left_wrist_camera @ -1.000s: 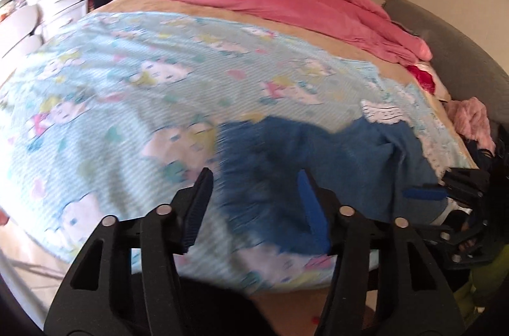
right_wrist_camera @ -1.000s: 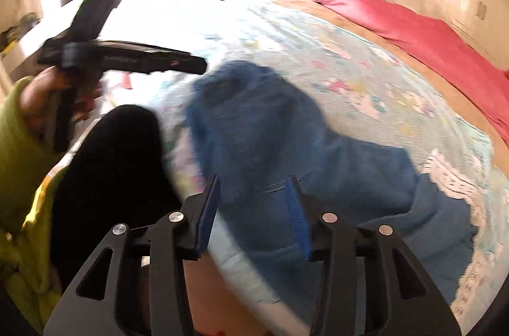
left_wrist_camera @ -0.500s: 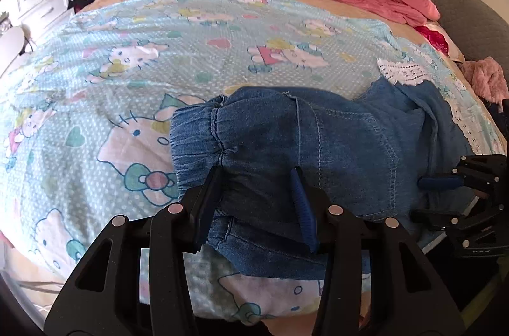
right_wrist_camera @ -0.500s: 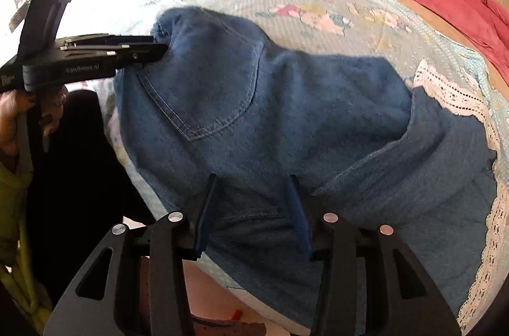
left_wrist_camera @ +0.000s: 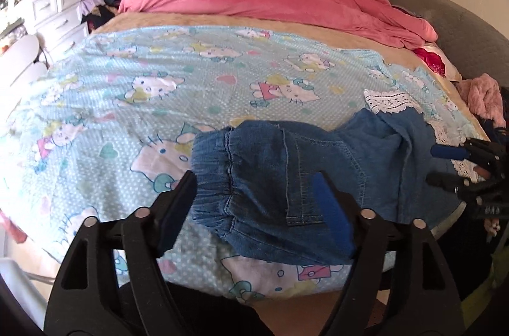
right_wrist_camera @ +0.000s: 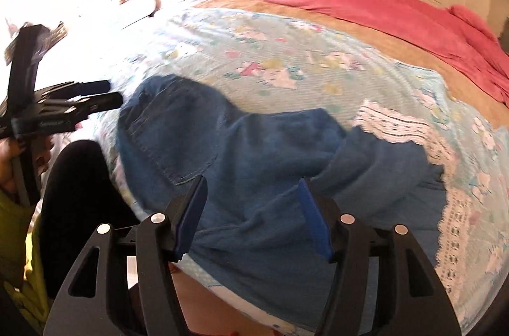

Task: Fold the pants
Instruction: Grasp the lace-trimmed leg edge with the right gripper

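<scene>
Blue denim pants (left_wrist_camera: 286,177), with an elastic waistband, lie bunched on the cartoon-print bed sheet (left_wrist_camera: 143,88) just ahead of the left tool (left_wrist_camera: 254,186) and right tool (right_wrist_camera: 253,202), both spread and empty. Flatten before folding.

The pants (left_wrist_camera: 286,177) are blue jeans. They lie in a soft, lumpy pile near the front edge of the bed, not flat. The stretchy, bunched-up waist (left_wrist_camera: 213,174) points to the left. You can see seams and a pocket on top. Part of the cloth is folded over itself on the right side. In the right wrist view the pants (right_wrist_camera: 254,164) look blurry.
</scene>
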`<state>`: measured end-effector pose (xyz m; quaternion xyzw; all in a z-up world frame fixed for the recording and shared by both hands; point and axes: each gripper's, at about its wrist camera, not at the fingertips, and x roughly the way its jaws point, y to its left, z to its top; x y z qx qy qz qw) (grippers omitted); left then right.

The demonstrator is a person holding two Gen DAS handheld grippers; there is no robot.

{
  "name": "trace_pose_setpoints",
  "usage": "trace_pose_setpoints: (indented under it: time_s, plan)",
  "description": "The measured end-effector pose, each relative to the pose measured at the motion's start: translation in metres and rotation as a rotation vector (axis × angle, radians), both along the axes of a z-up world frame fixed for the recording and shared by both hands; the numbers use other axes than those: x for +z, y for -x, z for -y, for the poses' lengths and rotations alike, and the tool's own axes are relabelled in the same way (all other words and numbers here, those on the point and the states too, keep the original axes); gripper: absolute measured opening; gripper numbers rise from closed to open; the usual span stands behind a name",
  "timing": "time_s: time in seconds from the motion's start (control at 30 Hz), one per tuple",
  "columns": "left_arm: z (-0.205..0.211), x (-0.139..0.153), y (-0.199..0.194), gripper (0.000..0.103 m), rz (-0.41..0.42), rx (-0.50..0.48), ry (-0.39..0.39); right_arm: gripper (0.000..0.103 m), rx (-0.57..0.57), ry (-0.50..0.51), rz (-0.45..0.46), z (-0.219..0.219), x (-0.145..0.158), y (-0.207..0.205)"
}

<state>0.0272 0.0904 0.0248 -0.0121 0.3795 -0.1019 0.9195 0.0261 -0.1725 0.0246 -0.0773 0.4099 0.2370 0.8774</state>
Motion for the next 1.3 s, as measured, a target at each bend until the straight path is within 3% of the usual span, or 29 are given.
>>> trace_pose_setpoints:
  time_s: [0.3,0.53,0.57,0.6,0.63,0.87,1.2,1.3]
  plan:
    - [0.017,0.016,0.003,0.080,0.016,-0.033,0.030,0.058,-0.127,-0.010,0.051,0.047,0.022,-0.012]
    - [0.054,0.023,0.005,0.083,0.019,-0.112,0.040,0.059,-0.176,0.032,0.073,0.075,0.039,-0.033]
    - [0.059,0.023,0.005,0.083,0.019,-0.125,0.047,0.080,-0.181,0.040,0.073,0.077,0.041,-0.038]
    - [0.067,0.022,0.005,0.083,0.018,-0.146,0.058,0.092,-0.189,0.045,0.085,0.079,0.044,-0.044]
    - [0.076,0.021,0.004,0.083,0.012,-0.168,0.065,0.096,-0.197,0.042,0.098,0.082,0.046,-0.049]
    - [0.126,-0.005,-0.006,0.083,-0.059,-0.270,0.102,0.096,-0.203,0.072,0.028,0.072,0.038,-0.113]
    - [0.173,-0.052,-0.019,0.083,-0.177,-0.351,0.133,0.094,-0.275,0.195,-0.145,0.050,-0.035,-0.197]
    - [0.181,-0.060,-0.022,0.083,-0.190,-0.366,0.128,0.083,-0.323,0.189,-0.169,0.053,-0.051,-0.210]
